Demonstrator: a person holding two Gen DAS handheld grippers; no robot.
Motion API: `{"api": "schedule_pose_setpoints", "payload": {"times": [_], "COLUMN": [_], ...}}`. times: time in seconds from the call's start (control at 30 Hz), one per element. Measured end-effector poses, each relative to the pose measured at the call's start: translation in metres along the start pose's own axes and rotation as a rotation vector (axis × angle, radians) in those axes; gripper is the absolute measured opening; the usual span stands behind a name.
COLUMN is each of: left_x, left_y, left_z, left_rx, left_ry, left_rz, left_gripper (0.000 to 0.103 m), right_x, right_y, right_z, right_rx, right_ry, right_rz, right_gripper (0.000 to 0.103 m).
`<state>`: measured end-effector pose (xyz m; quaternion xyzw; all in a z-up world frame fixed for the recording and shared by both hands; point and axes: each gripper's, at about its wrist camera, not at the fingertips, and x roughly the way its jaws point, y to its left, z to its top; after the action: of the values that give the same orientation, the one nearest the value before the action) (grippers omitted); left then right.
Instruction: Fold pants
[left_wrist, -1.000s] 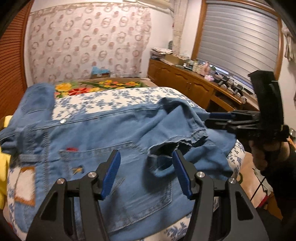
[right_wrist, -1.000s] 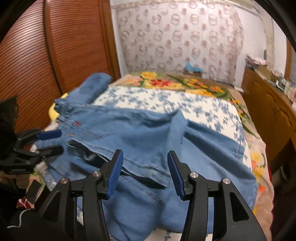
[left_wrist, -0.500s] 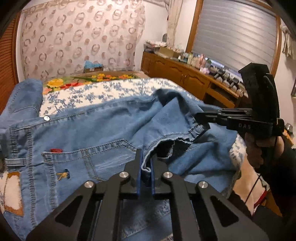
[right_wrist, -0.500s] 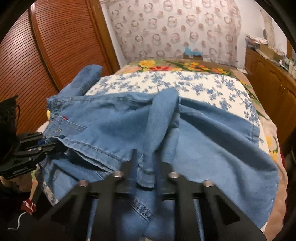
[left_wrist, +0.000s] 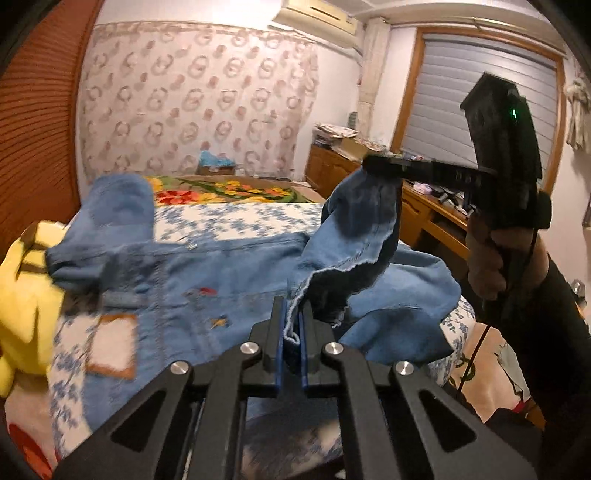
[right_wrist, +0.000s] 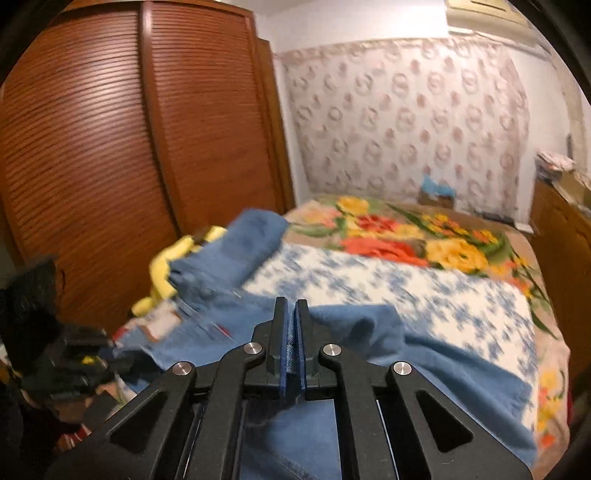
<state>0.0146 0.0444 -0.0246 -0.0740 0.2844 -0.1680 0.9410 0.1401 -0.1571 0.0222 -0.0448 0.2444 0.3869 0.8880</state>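
Note:
Blue denim pants (left_wrist: 221, 273) lie spread on the bed, waistband and leather patch to the left. My left gripper (left_wrist: 291, 325) is shut on the frayed leg hem and holds it just above the pants. In the same view my right gripper (left_wrist: 373, 166), held by a hand (left_wrist: 487, 266), pinches the other side of that hem and lifts it high, so the leg hangs between the two. In the right wrist view the right gripper (right_wrist: 291, 325) has its jaws closing tight on a fold of denim (right_wrist: 424, 354). The left gripper (right_wrist: 110, 360) is a dark blur at lower left.
The bed has a blue-and-white floral cover (left_wrist: 240, 218) and a bright flowered blanket (right_wrist: 406, 236) behind it. A yellow plush toy (left_wrist: 26, 295) lies at the left bed edge. Louvred wooden wardrobe doors (right_wrist: 110, 166) stand on the left, and a cluttered wooden sideboard (left_wrist: 424, 218) on the right.
Both grippers went from open to shut on the leg hem, then rose with it. The right one lifted the hem well above the bed.

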Motion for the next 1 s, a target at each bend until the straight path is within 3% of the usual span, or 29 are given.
{"api": "schedule_pose_setpoints", "payload": {"times": [0.23, 0.57, 0.87, 1.0], "left_x": [-0.018, -0.022, -0.026, -0.033], "left_y": [0.039, 0.066, 0.083, 0.087], "left_z": [-0.018, -0.040, -0.050, -0.049], "left_rx": [-0.057, -0.107, -0.118, -0.126], "left_ry": [-0.002, 0.003, 0.024, 0.002], "left_rz": [0.078, 0.123, 0.187, 0.193], "left_gripper": [0.003, 0.003, 0.018, 0.018], "right_x": [0.047, 0.124, 0.176, 0.193], "right_y": [0.051, 0.093, 0.118, 0.123], "right_z": [0.031, 0.043, 0.043, 0.035], "right_rx": [-0.095, -0.175, -0.207, -0.223], "right_ry": [0.024, 0.094, 0.148, 0.185], "right_rz": [0.057, 0.037, 0.045, 0.024], "right_gripper": [0.001, 0.000, 0.000, 0.000]}}
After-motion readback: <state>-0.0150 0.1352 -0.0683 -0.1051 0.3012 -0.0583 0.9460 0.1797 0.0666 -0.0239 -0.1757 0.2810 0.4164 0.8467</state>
